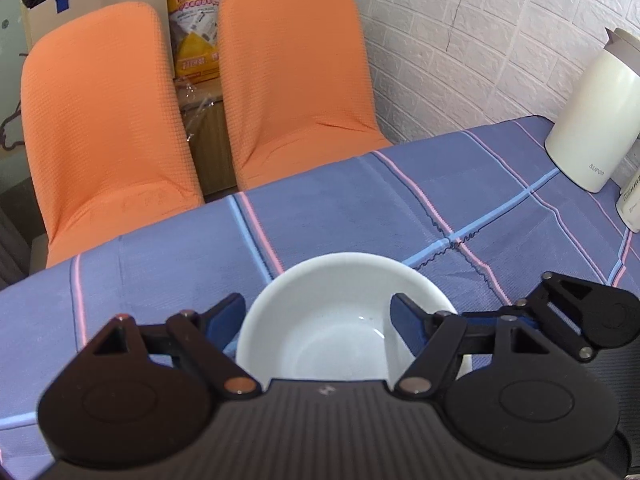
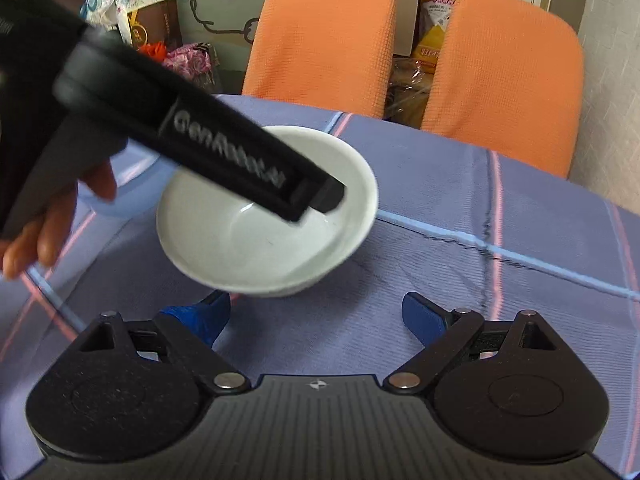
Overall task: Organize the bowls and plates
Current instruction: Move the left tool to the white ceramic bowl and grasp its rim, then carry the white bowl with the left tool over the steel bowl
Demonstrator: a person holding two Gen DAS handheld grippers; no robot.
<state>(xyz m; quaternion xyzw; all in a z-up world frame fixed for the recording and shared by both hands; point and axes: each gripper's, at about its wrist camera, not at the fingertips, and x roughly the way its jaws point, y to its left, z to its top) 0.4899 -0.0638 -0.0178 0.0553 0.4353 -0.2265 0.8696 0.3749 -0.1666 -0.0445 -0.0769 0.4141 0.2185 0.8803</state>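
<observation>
Table covered by a blue-violet tablecloth (image 1: 340, 208) with pink and light-blue stripes; two orange-covered chairs (image 1: 296, 80) stand side by side at its far edge, with a yellow printed bag (image 1: 196, 28) visible in the gap between them. White kettle (image 1: 588, 120) marked SUPOR stands on the cloth at the right, near a white brick-pattern wall (image 1: 480, 40) — a second small white container (image 1: 630, 200) just beside it, cut by the frame edge. Behind the left chair — a cardboard box (image 1: 92, 0) with blue straps, dark fabric on top.

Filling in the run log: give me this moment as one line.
left gripper: open, one finger inside white bowl, one outside | right gripper: open, empty | bowl on blue tablecloth
</observation>
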